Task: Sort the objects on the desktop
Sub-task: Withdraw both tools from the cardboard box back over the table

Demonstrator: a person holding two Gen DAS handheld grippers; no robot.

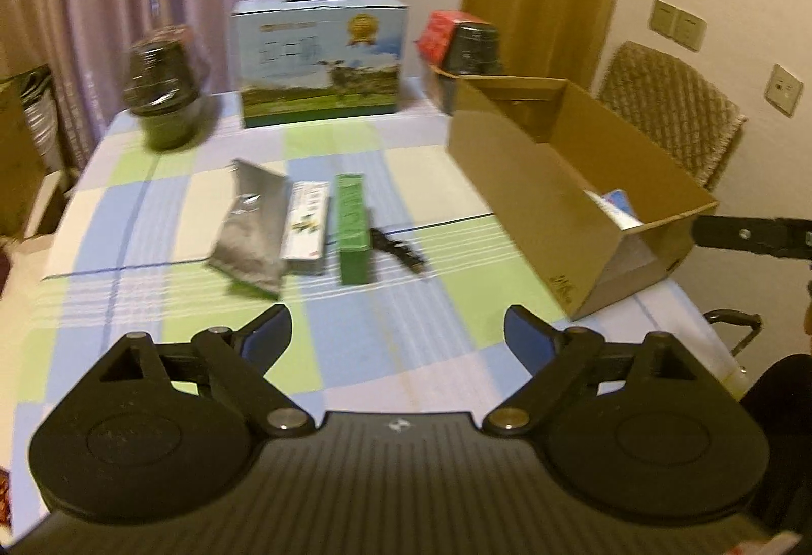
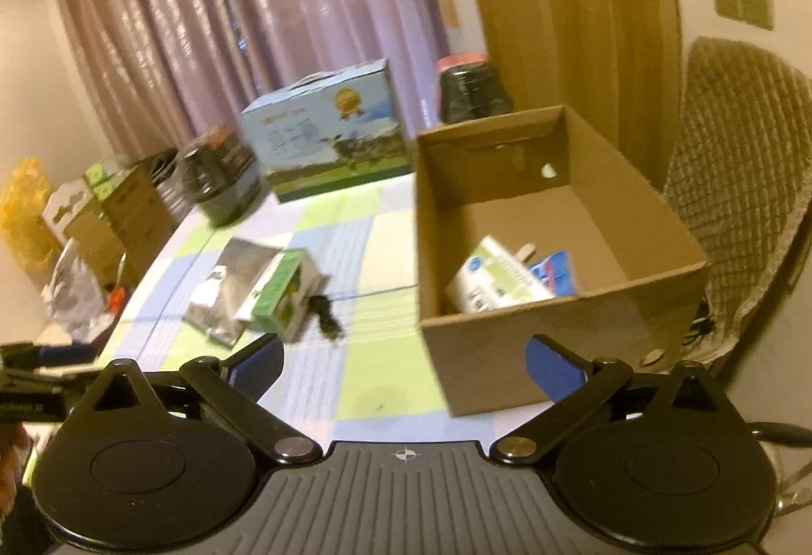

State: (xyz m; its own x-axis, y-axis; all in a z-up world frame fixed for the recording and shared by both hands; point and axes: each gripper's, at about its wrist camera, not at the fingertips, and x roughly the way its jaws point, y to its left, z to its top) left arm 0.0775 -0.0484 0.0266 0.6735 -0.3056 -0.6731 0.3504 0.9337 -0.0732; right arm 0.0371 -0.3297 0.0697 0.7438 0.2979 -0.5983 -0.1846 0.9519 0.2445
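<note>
Both claws stood wide apart and held nothing: the left gripper (image 1: 398, 326) hovered over the checked tablecloth (image 1: 127, 220), the right gripper (image 2: 406, 352) in front of the cardboard box (image 2: 558, 326). Only the right wrist view looked down into that box, where a white carton (image 2: 495, 283) and a blue packet (image 2: 555, 271) lay. The left view spread out the table's middle plainly: silver pouch (image 1: 251, 230), white packet (image 1: 307, 225), green box (image 1: 353, 225) side by side, a dark cable (image 1: 401, 248) just beside the green box.
</note>
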